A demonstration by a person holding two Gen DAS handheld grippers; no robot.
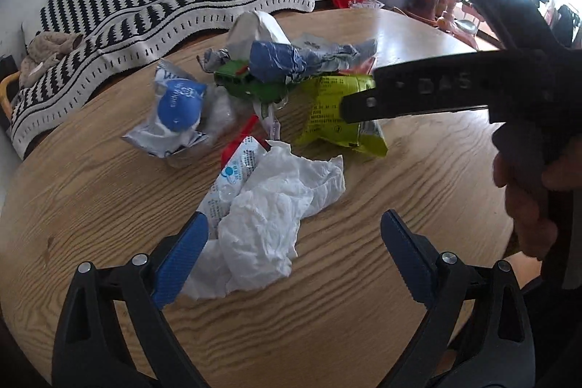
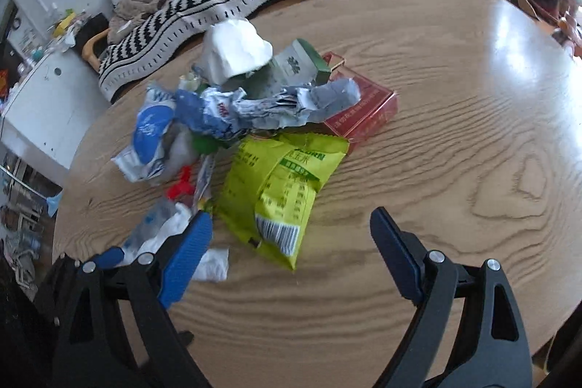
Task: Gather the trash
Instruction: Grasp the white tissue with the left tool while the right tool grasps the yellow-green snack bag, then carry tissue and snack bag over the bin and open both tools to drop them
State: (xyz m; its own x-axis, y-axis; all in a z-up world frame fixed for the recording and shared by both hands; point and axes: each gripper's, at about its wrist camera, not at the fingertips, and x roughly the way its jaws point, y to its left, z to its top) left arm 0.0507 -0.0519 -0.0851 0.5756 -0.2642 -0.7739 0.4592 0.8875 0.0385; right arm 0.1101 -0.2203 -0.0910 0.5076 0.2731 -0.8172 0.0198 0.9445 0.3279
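Left tool [image 1: 294, 224] spread around crumpled white tissue [image 1: 269, 224] at six o'clock; right tool [image 2: 291, 224] spread over yellow-green snack bag [image 2: 280, 191] on desk [image 2: 454, 170].

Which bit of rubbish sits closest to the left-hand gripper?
The crumpled white tissue, lying right between the open left gripper fingers; every other wrapper lies farther back.

1. "DAS" stands in raised letters on the black gripper arm [image 1: 429, 89] crossing the left wrist view.
2. "CORN" ends a green band on the yellow-green bag [image 2: 280, 184]; Chinese characters sit beneath it, and the small print and barcode are too fine to read.
3. "Wipes" shows faintly on the blue-and-white pack [image 1: 178, 104].
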